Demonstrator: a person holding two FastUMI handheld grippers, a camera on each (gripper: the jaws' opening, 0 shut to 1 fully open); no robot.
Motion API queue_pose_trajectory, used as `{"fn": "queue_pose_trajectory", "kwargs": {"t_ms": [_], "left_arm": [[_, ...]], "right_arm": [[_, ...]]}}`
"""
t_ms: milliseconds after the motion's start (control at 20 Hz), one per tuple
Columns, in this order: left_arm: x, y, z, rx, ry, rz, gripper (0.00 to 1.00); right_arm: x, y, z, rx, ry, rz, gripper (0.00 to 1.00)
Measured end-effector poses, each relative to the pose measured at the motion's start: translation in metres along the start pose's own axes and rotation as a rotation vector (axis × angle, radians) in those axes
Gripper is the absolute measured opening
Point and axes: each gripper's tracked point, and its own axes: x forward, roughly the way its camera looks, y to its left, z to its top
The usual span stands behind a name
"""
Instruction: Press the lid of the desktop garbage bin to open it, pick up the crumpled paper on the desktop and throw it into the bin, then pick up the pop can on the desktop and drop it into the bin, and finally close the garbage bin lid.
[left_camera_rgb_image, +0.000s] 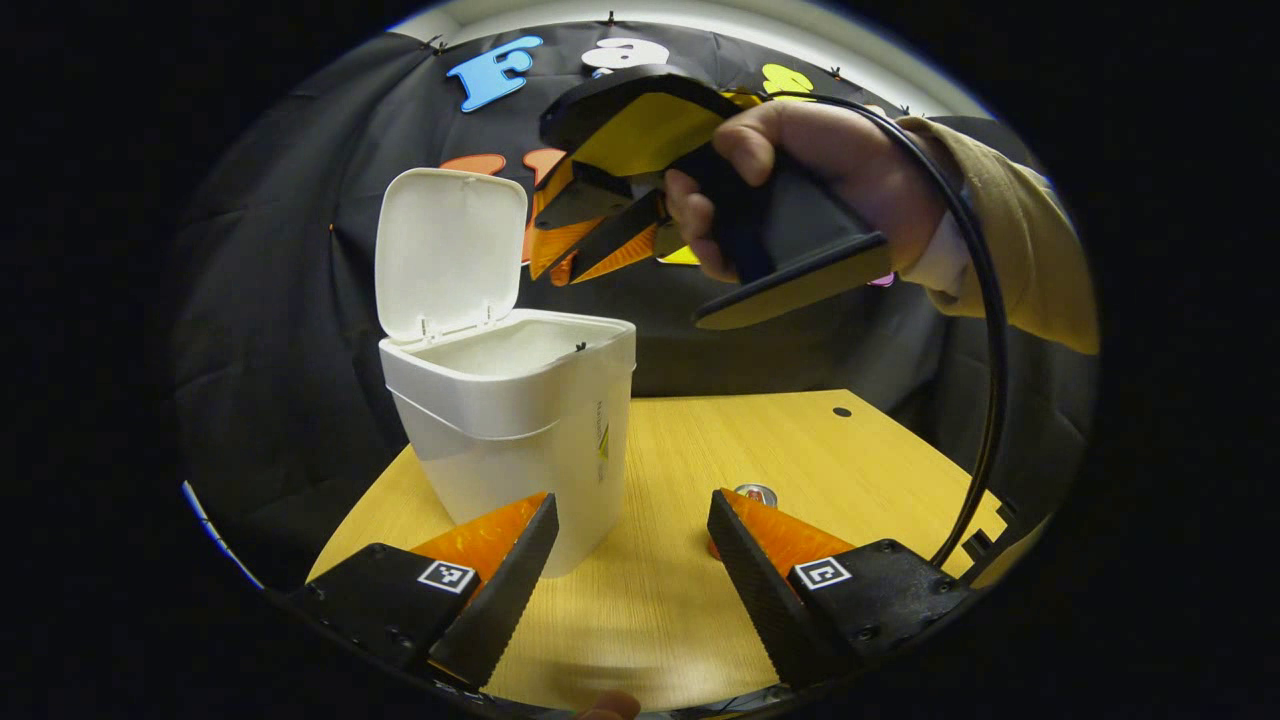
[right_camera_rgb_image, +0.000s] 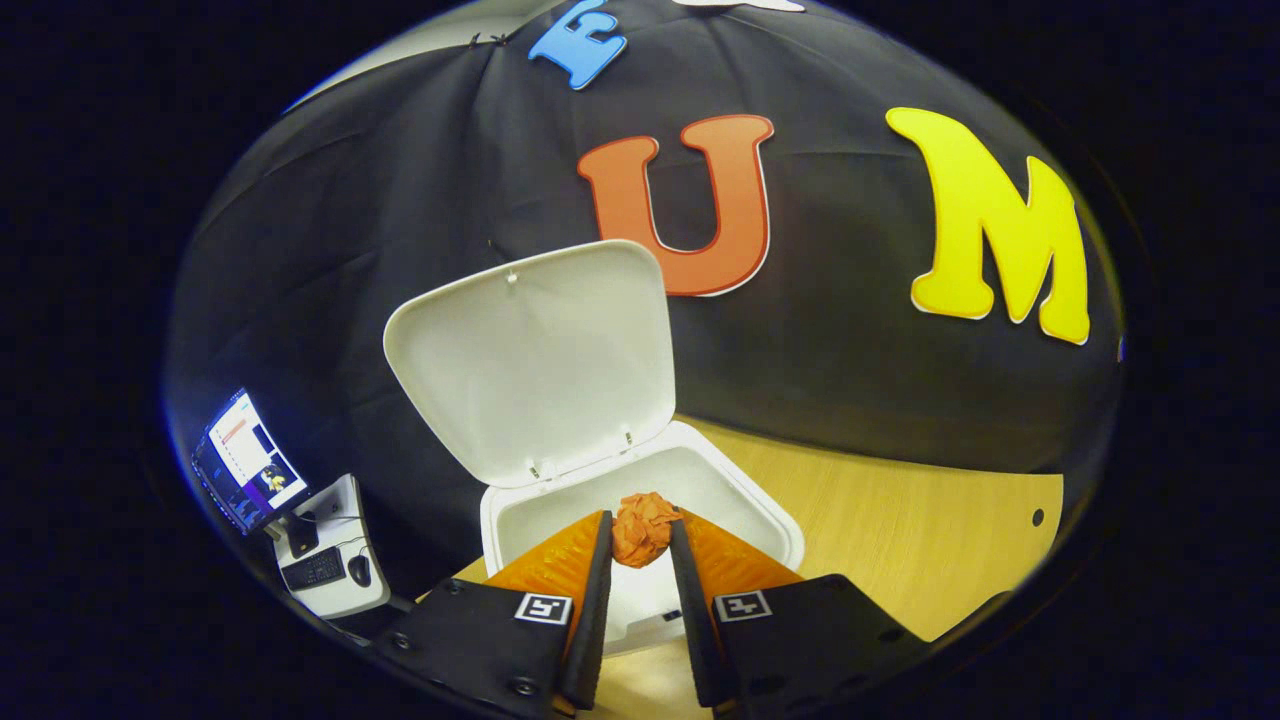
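A white desktop bin (left_camera_rgb_image: 520, 420) stands on the wooden table with its lid (left_camera_rgb_image: 450, 250) up. In the right gripper view the bin's open mouth (right_camera_rgb_image: 740, 500) lies just below my right gripper (right_camera_rgb_image: 642, 535), which is shut on an orange crumpled paper ball (right_camera_rgb_image: 642, 528) over the opening. The left gripper view shows that gripper (left_camera_rgb_image: 590, 235) in a hand, above and right of the bin. My left gripper (left_camera_rgb_image: 635, 525) is open low over the table, right of the bin's base. The pop can's top (left_camera_rgb_image: 756, 493) peeks out behind the left gripper's right finger.
The wooden table (left_camera_rgb_image: 800, 440) stretches right of the bin, with a small dark hole (left_camera_rgb_image: 842, 411) near its back edge. A black cable (left_camera_rgb_image: 985, 330) arcs down from the hand. Left of the table, a laptop and a mouse sit on a small white stand (right_camera_rgb_image: 330, 570).
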Motion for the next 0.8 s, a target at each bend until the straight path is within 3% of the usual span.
{"fn": "queue_pose_trajectory", "kwargs": {"t_ms": [250,350,450,550,600,700,800], "left_arm": [[-0.003,0.003,-0.007,0.008,0.006,0.002,0.99],[-0.002,0.003,-0.007,0.015,0.002,0.001,0.99],[0.000,-0.001,-0.009,0.009,0.011,-0.009,0.99],[-0.001,-0.006,-0.009,0.004,0.009,-0.015,1.00],[-0.001,-0.008,-0.009,0.003,0.001,-0.020,0.99],[0.001,-0.018,-0.004,0.008,-0.027,-0.054,1.00],[0.001,-0.024,-0.004,0.012,-0.048,-0.057,0.99]], "right_arm": [[0.007,0.008,-0.006,-0.003,0.003,0.007,0.35],[0.006,0.003,-0.004,-0.011,-0.007,-0.012,0.46],[0.003,0.004,-0.002,0.003,-0.015,-0.008,0.46],[-0.004,0.000,0.000,0.004,-0.025,-0.005,0.54],[-0.010,-0.001,0.002,0.003,-0.034,-0.005,0.64],[-0.022,-0.013,0.009,0.008,-0.069,-0.035,0.70],[-0.035,-0.026,0.012,0.028,-0.091,-0.054,0.70]]}}
